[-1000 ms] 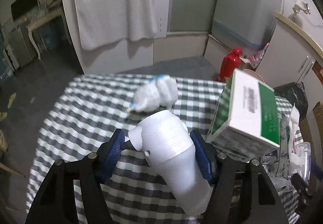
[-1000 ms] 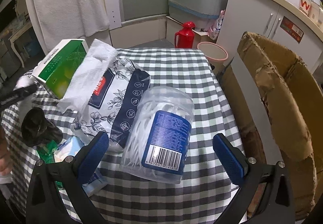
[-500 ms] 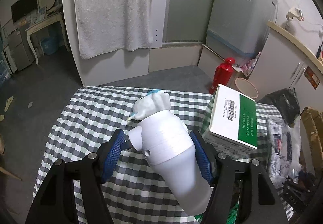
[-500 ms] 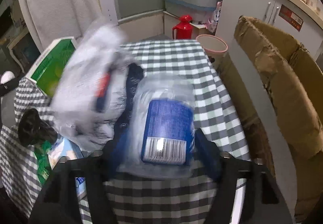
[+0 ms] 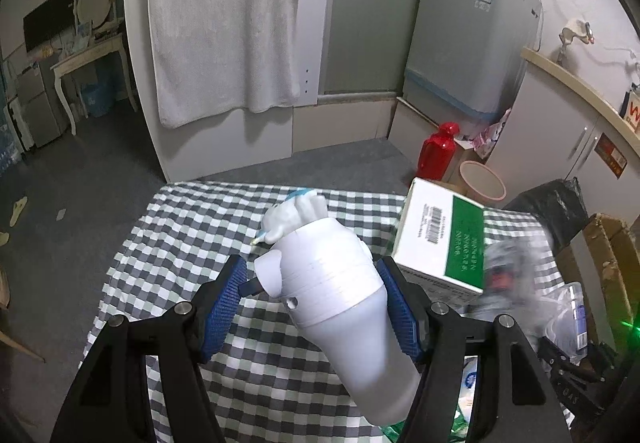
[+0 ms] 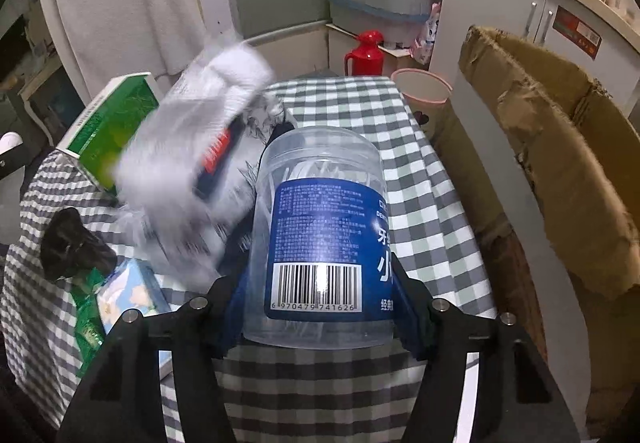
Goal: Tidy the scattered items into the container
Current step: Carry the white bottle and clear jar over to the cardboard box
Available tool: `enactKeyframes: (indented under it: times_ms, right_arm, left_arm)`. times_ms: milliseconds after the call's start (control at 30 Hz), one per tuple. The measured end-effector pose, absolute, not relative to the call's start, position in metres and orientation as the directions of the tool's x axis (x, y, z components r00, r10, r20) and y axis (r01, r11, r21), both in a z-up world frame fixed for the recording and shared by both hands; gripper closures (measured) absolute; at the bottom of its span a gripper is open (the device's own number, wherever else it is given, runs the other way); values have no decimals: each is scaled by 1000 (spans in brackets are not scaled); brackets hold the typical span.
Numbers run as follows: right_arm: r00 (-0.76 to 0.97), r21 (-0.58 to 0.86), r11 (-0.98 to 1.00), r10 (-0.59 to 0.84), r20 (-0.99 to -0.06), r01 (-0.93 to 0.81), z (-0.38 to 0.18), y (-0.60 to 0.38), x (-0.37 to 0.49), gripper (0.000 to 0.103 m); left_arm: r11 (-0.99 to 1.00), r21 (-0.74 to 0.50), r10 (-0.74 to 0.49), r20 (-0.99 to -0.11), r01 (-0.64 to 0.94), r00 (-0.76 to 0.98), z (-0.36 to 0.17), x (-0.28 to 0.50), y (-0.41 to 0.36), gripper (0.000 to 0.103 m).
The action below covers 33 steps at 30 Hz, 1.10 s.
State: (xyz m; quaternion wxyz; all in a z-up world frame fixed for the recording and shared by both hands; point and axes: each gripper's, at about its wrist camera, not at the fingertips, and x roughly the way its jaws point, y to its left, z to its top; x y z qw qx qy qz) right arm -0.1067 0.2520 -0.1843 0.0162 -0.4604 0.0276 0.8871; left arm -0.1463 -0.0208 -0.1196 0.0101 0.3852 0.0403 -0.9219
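Observation:
My left gripper (image 5: 310,275) is shut on a white plastic bottle (image 5: 340,303), held tilted above the checked tablecloth (image 5: 180,243). My right gripper (image 6: 320,279) has its jaws closing on a clear jar (image 6: 320,211) with a blue label, and the blue pads (image 6: 402,283) press its sides. A soft tissue pack (image 6: 192,171) beside the jar is blurred with motion. An open cardboard box (image 6: 560,183) stands off the table's right edge.
A green-and-white carton (image 5: 440,243) lies mid-table, with a crumpled white bag (image 5: 296,211) behind the bottle. A black object (image 6: 68,243) and a small light-blue pack (image 6: 128,295) lie at the left. On the floor beyond are a red flask (image 6: 366,51) and a pink bin (image 6: 424,91).
The right jaws went from wide open to closed on the clear jar, and the tissue pack beside it shifted. The left gripper rose with the white bottle.

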Motion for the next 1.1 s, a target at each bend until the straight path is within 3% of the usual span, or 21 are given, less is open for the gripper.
enactKeyframes:
  times_ms: [1100]
  right_arm:
    - [-832,70,-998,-45,-553,8,-15,251,3,42]
  left_arm:
    - [-996,-57,83,-504,-63,-860,25,-38,38,35]
